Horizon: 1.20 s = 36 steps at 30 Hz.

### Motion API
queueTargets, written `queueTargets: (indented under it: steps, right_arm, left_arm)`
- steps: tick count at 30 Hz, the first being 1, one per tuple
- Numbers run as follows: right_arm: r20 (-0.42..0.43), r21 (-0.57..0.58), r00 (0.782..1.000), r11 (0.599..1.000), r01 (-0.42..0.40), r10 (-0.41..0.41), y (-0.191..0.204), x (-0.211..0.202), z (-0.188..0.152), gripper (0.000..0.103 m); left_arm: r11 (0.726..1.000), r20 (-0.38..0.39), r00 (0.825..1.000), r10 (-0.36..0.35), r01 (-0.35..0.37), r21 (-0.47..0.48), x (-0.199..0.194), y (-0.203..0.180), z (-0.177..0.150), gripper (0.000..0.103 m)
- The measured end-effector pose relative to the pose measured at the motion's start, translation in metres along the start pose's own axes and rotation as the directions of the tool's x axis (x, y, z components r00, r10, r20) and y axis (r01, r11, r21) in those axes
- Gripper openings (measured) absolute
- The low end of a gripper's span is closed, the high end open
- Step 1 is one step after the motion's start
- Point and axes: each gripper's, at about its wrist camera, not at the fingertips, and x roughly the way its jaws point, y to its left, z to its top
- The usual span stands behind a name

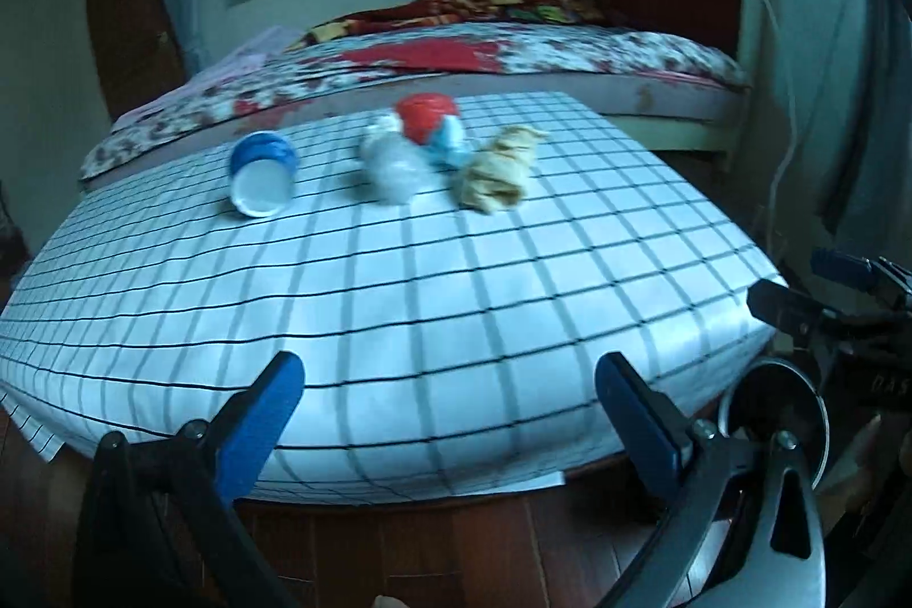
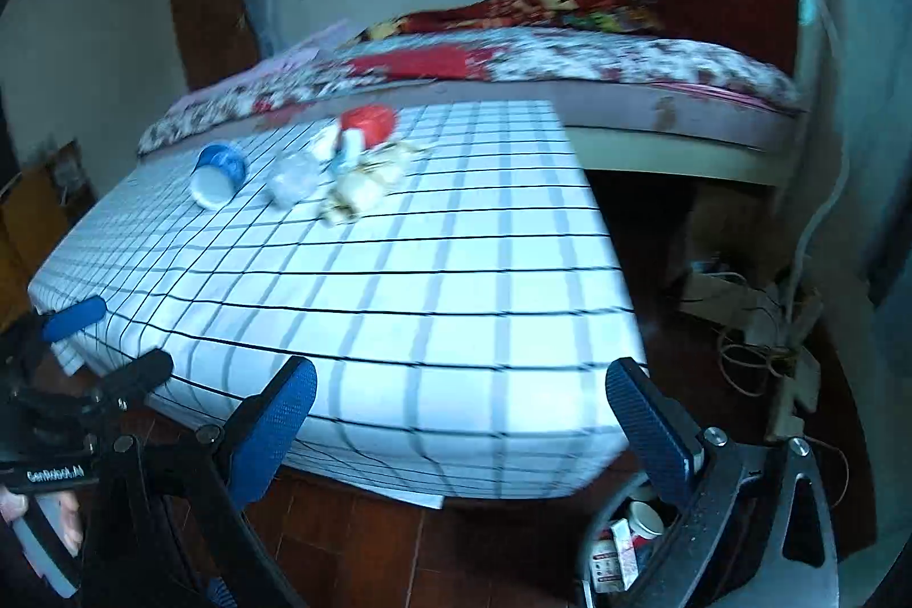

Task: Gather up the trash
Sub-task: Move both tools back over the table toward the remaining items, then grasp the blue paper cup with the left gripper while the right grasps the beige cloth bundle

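Observation:
A table with a white checked cloth (image 1: pixel 433 300) (image 2: pixel 433 300) fills both views. At its far end lie a blue paper cup on its side (image 1: pixel 262 178) (image 2: pixel 218 175), a crumpled clear plastic piece (image 1: pixel 390 166) (image 2: pixel 293 178), a red and blue item (image 1: pixel 427 123) (image 2: pixel 367 123) and a crumpled beige paper (image 1: pixel 501 169) (image 2: pixel 365 189). My left gripper (image 1: pixel 450 380) (image 2: pixel 108 346) hangs open at the near edge, empty. My right gripper (image 2: pixel 461 391) (image 1: pixel 809 286) is open beside it on the right, also empty.
A small bin (image 2: pixel 627 539) (image 1: pixel 769 408) holding cartons and a cup stands on the floor by the table's near right corner. A bed (image 1: pixel 513 55) with a floral sheet lies behind the table. Cables and a power strip (image 2: pixel 758 323) clutter the floor at right.

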Motion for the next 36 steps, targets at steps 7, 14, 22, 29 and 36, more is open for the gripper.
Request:
queueTargets:
  steps: [7,14,22,29,36]
  right_arm:
    - [0.007,-0.052,1.0,0.999,-0.011,0.011,0.041,0.051,0.057,0.102]
    - [-0.044,-0.048,0.999,0.999,-0.027,0.025,0.063,0.124,0.097,0.093]
    - [-0.144,-0.052,0.989,0.998,-0.043,0.035,0.073,0.196,0.113,0.08]
    - [-0.162,-0.07,0.987,0.997,-0.023,0.012,0.057,0.218,0.122,0.058]
    - [-0.173,-0.089,0.985,0.996,-0.025,0.01,0.053,0.226,0.129,0.05]
  left_arm:
    - [0.99,-0.007,0.995,0.098,-0.098,-0.105,0.036,0.058,0.025,0.1]
    - [0.97,-0.02,0.983,0.184,-0.185,-0.159,0.084,0.098,0.055,0.1]
    - [0.959,-0.049,0.98,0.195,-0.2,-0.199,0.143,0.129,0.087,0.1]
    - [0.954,-0.07,0.981,0.18,-0.192,-0.232,0.179,0.15,0.112,0.1]
    - [0.965,-0.11,0.986,0.128,-0.149,-0.215,0.199,0.153,0.112,0.077]
